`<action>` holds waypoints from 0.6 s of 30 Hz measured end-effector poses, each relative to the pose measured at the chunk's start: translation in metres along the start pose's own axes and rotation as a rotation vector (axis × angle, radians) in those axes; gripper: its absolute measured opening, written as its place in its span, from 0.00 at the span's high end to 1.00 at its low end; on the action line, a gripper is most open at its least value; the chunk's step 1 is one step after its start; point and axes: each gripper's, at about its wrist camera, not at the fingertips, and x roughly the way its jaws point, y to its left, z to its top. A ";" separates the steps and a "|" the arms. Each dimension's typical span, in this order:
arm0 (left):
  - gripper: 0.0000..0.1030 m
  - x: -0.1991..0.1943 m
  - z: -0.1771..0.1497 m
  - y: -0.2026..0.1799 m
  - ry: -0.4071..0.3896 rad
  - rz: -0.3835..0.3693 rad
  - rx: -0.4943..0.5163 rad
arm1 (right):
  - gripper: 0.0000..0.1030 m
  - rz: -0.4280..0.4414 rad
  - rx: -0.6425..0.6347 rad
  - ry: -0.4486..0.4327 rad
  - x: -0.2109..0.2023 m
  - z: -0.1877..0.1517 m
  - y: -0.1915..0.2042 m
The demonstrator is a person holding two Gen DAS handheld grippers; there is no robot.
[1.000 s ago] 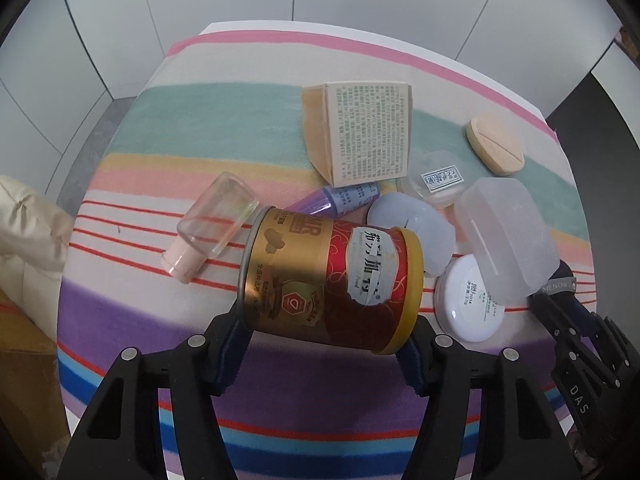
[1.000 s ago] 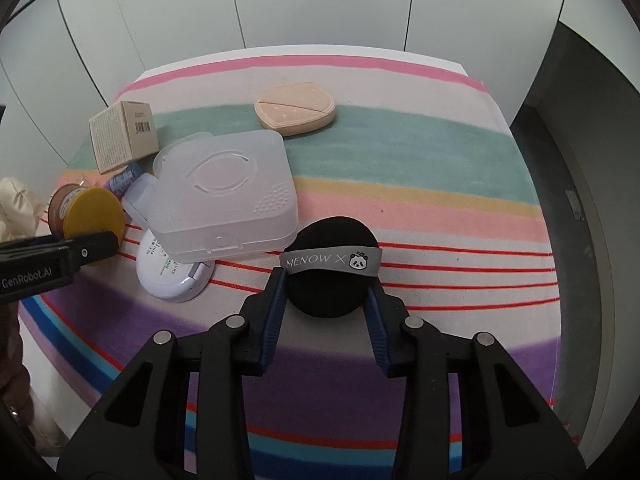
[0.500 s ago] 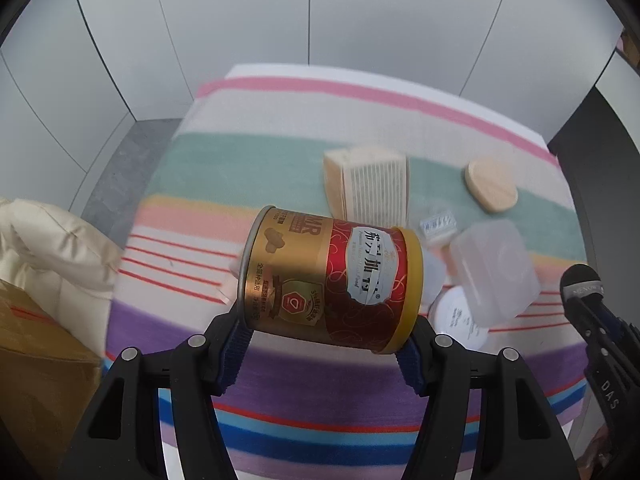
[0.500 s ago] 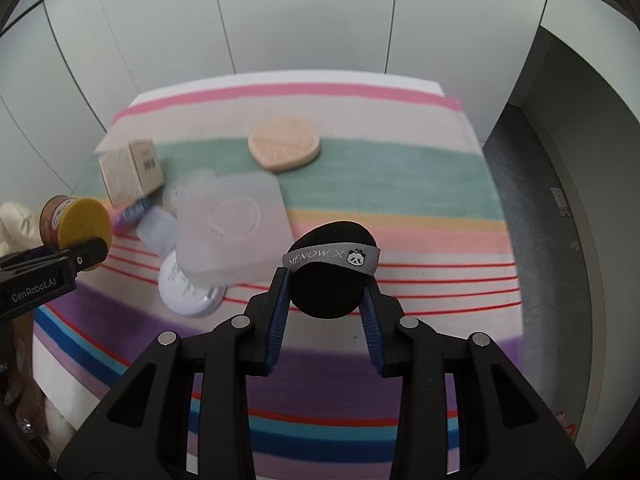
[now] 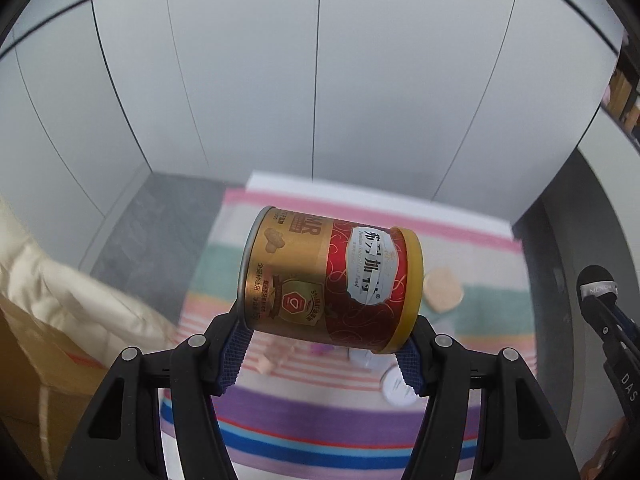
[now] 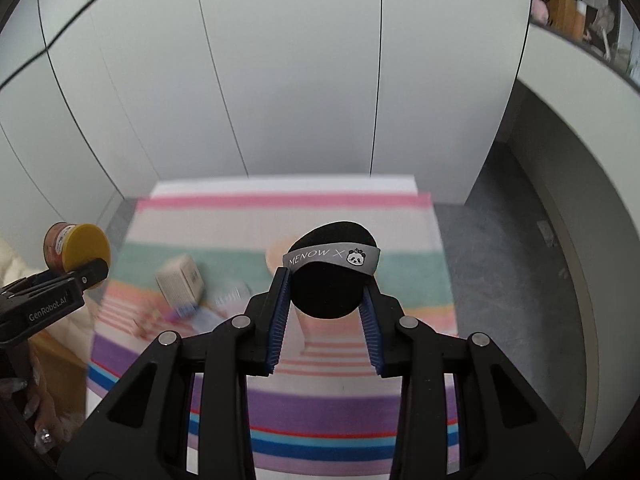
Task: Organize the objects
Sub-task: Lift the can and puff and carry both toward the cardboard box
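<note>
The left gripper (image 5: 326, 344) is clamped across the ends of a red and gold can (image 5: 332, 278), held on its side high above the striped tablecloth (image 5: 320, 420). The right gripper (image 6: 325, 312) is clamped on a black powder puff (image 6: 330, 276), its grey band facing the camera. For this carry step, maintain firm pad pressure on both items and hold each wrist level, since the can is gripped only at its rim and yellow lid and could pivot. Select a set-down area before descending. No destination container is visible. The items below, including a small box (image 6: 180, 282) and a beige compact (image 5: 442, 292), are blurred, and the can hides part of the cloth.
</note>
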 end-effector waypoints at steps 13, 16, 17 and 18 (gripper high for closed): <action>0.38 -0.111 0.075 -0.019 -0.156 -0.005 0.044 | 0.66 -0.013 -0.025 -0.114 -0.104 0.102 0.000; 0.38 -0.119 0.078 -0.018 -0.140 -0.038 0.024 | 0.66 -0.014 -0.020 -0.140 -0.125 0.116 -0.001; 0.38 -0.119 0.078 -0.018 -0.135 -0.040 0.022 | 0.66 -0.011 -0.015 -0.144 -0.128 0.117 -0.001; 0.38 -0.120 0.079 -0.018 -0.131 -0.040 0.021 | 0.66 -0.011 -0.013 -0.150 -0.132 0.119 -0.002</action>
